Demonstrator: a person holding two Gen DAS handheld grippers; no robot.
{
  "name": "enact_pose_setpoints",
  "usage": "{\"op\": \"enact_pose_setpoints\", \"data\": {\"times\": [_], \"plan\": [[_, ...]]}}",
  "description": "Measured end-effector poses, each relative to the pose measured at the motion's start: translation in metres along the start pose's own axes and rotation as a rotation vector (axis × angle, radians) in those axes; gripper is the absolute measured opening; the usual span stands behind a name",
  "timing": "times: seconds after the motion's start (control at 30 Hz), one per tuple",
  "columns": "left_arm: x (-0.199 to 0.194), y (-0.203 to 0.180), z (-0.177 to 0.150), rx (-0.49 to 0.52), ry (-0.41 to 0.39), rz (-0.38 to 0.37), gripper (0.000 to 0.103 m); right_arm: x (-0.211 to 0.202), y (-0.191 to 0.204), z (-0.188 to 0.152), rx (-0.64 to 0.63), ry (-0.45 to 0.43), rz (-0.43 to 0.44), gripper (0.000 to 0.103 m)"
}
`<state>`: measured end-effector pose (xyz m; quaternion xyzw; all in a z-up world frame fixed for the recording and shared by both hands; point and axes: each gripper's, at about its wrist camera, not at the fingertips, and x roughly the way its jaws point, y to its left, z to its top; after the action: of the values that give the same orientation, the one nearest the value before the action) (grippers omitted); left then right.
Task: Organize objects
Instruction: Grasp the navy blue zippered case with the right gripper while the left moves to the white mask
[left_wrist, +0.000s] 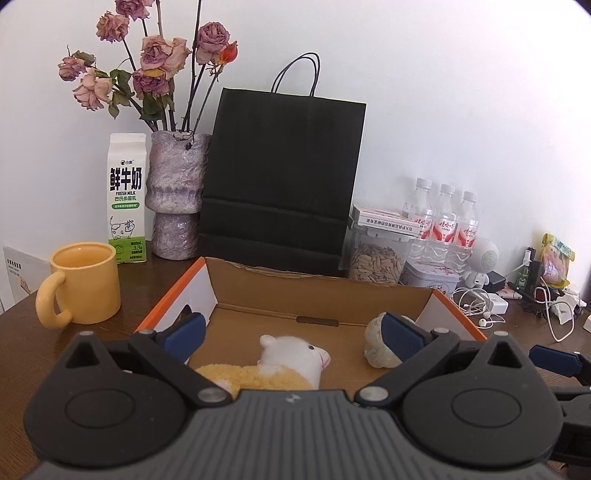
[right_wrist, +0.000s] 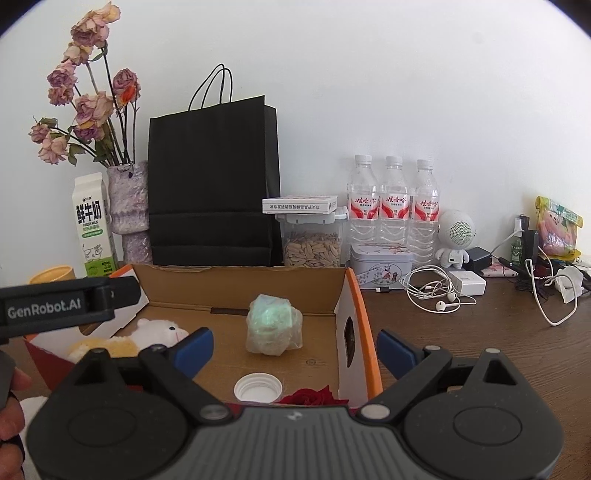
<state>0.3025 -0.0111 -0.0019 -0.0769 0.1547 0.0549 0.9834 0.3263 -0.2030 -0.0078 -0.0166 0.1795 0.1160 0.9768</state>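
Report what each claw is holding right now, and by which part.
Nothing is held. The left claw and right claw both stand open above the cardboard box.

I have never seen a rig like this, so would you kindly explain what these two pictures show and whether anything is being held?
No robot arm here: a person holds a two-finger claw in each hand, each with a camera looking along its fingers. One picture is from the left claw, the other from the right claw. Both are open and hold nothing. They hover over a cardboard box on a brown table. Inside lie a plush sheep, a plastic-wrapped lump, a white cap and a red rose. Around it stand a yellow mug, a milk carton and a black bag.
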Motion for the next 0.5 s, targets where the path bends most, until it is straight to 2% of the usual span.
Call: {"op": "enact_pose_setpoints", "data": {"times": [0.13,0.5], "plan": [[-0.015,0.011,-0.003,-0.003,-0.023,0.011,0.103,-0.018,0.002,-0.003,-0.026,-0.025,0.001,0.103],[-0.059,0.032,-0.025,0.051,-0.006,0.007,0.103,-0.050,0.000,-0.024,-0.042,0.015,0.019,0.103]]}}
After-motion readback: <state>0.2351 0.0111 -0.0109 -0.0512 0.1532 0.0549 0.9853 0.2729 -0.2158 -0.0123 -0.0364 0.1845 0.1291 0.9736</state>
